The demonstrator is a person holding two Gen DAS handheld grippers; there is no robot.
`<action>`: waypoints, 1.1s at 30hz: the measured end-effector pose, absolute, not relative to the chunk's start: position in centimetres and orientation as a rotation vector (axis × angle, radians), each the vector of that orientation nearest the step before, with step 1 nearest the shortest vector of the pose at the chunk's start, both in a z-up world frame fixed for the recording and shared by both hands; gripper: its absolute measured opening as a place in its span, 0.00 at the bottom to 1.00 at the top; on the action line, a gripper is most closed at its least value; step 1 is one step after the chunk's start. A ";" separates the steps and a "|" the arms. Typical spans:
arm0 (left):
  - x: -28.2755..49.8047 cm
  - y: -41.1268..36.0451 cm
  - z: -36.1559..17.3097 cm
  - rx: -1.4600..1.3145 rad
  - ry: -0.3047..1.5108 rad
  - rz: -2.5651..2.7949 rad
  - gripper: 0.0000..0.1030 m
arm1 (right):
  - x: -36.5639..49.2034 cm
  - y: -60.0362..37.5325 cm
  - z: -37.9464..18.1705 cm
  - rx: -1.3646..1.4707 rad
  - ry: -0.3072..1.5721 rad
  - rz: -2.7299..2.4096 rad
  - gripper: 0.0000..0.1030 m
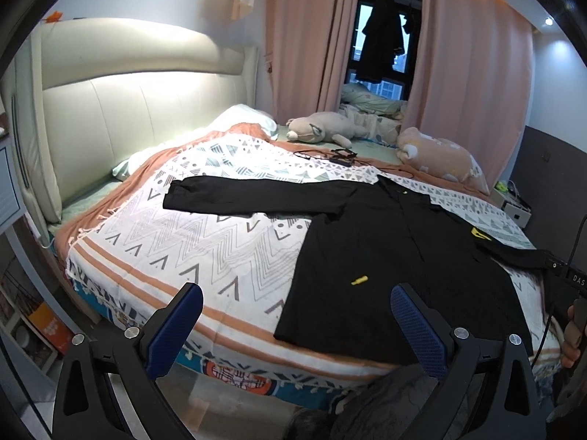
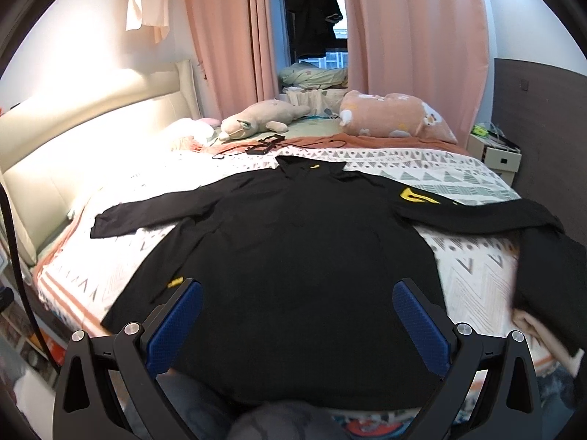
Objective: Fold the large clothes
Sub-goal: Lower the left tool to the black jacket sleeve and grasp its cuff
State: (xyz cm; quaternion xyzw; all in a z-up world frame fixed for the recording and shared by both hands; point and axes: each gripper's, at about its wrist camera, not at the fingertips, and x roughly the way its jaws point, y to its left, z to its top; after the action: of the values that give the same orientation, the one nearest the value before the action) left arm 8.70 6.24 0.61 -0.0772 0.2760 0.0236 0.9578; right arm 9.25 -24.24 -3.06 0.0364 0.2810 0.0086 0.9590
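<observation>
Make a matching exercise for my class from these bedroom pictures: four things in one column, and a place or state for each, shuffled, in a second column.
Things
1. black long-sleeved garment
2. plush toy
3. pink curtains
4. dark coat

Places or states
A. hanging at the window, between the curtains
B. spread flat on the patterned bedspread, sleeves out
C. drawn apart on either side of the window
D. lying at the far side of the bed

Pairs: 1-B, 2-D, 3-C, 4-A
</observation>
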 end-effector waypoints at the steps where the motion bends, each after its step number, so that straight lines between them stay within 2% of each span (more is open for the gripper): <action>1: 9.5 6.4 0.6 -0.158 0.565 0.054 0.99 | 10.2 -24.0 -3.1 0.076 0.574 0.022 1.00; 11: 17.3 9.6 -0.1 -0.206 0.618 0.108 0.87 | 19.6 -22.0 -3.8 0.107 0.609 0.079 1.00; 14: 19.8 10.9 -0.6 -0.236 0.648 0.128 0.81 | 22.5 -21.2 -4.3 0.130 0.623 0.088 1.00; 16: 21.5 12.2 -1.0 -0.275 0.678 0.137 0.72 | 24.5 -20.7 -4.6 0.154 0.633 0.101 1.00; 18: 23.1 13.4 -1.4 -0.305 0.696 0.152 0.69 | 26.6 -19.9 -5.0 0.175 0.642 0.114 1.00; 28: 29.7 19.1 -3.7 -0.393 0.758 0.254 0.63 | 35.0 -16.0 -6.7 0.205 0.680 0.156 0.98; 33: 33.3 22.3 -5.1 -0.464 0.784 0.287 0.63 | 38.9 -15.0 -8.0 0.212 0.714 0.173 0.89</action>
State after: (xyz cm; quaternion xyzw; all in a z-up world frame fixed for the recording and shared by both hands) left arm 33.34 22.32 -5.10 -0.2233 0.3773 0.1382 0.8881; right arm 38.92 -14.95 -7.95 0.1033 0.3484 0.0844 0.9278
